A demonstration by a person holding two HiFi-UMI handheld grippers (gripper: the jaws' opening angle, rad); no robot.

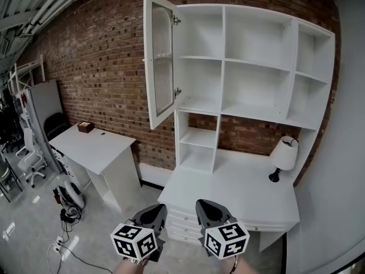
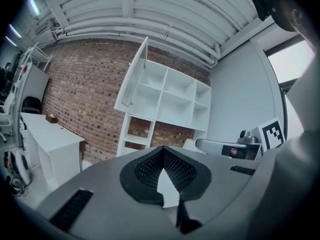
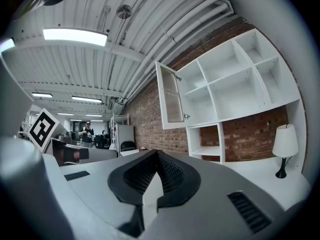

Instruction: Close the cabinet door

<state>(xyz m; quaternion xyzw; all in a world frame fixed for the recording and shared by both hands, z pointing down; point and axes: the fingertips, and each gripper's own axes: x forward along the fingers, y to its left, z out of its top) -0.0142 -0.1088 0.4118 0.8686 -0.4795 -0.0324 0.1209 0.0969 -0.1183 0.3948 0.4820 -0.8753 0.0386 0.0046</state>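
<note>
The door [image 1: 158, 61] hangs open at eleven o'clock, well apart from my left tool [image 1: 153, 214] and right tool [image 1: 212, 210], both closed on nothing. It looks light and free-swinging; I'd push its outer frame.

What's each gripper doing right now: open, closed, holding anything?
Left gripper: closed, holding nothing.
Right gripper: closed, holding nothing.
</note>
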